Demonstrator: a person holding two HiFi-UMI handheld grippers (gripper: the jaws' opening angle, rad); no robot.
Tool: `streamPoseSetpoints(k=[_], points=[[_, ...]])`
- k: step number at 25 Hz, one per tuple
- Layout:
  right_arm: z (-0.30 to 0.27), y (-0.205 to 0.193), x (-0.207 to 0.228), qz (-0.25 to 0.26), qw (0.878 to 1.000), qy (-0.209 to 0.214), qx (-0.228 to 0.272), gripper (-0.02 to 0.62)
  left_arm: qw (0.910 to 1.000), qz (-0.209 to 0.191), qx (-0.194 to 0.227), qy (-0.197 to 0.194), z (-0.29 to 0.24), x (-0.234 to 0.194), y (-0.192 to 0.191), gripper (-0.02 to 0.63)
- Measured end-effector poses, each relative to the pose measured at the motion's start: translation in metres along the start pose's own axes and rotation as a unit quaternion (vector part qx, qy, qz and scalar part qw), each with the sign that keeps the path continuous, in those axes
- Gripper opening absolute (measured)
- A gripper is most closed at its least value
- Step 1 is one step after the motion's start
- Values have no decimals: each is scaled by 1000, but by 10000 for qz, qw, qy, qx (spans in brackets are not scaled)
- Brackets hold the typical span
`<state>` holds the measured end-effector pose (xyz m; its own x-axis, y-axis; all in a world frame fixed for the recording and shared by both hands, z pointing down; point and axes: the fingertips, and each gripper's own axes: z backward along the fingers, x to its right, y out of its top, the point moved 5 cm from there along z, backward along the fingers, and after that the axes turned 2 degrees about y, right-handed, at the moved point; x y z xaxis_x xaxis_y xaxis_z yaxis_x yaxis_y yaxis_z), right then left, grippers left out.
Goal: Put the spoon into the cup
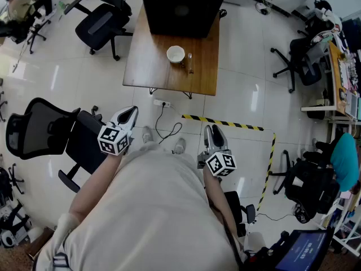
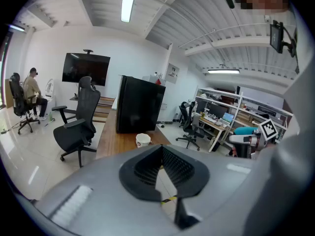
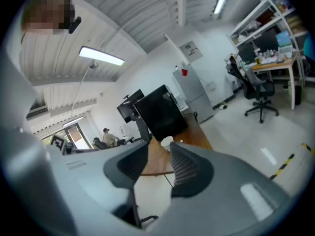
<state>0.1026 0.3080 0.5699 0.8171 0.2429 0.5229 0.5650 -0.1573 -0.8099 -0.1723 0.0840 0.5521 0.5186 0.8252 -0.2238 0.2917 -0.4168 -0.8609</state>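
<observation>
A person stands on a pale tiled office floor, a two-jaw gripper in each hand, facing a wooden table some way ahead. At far left, a black mesh office chair sits beside the person. The left gripper is raised in front of the body and points slightly downward. Its own view shows the jaws drawn together at the tips, with nothing between them. A white power strip lies on the floor near the table's near edge.

On the table, in front of a large black box, stands the white cup. The spoon lies on the wood just to its right, outside the cup. Both are well apart from either tool.

Farther right, the right gripper is also held before the body, aimed toward the table. Its jaws stand a narrow gap apart and are empty. The table and cup show through that gap in the right gripper view. Yellow-and-black tape marks the floor just beyond it.
</observation>
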Motion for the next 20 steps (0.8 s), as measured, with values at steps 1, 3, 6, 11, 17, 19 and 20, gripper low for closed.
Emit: streamPoseSetpoints(k=[1, 3, 6, 11, 17, 19, 20], points=[[5, 2, 3, -9, 10000, 8, 29, 138, 10000, -10, 19, 19, 0, 5, 1, 5], [15, 6, 9, -7, 10000, 42, 68, 137, 10000, -24, 55, 64, 0, 14, 2, 5], [24, 9, 18, 83, 9999, 134, 19, 137, 9998, -9, 93, 170, 1, 28, 1, 5], [28, 14, 34, 180, 9994, 257, -114, 124, 9977, 211, 360, 527, 13, 38, 9, 5], [30, 12, 39, 341, 9961, 698, -410, 117, 9932, 349, 599, 940, 36, 47, 9, 5], [26, 10, 45, 260, 9953, 769, -523, 117, 9913, 443, 679, 1041, 40, 49, 6, 5], [24, 6, 49, 173, 9954, 740, -578, 117, 9906, 488, 708, 1068, 42, 51, 4, 5]])
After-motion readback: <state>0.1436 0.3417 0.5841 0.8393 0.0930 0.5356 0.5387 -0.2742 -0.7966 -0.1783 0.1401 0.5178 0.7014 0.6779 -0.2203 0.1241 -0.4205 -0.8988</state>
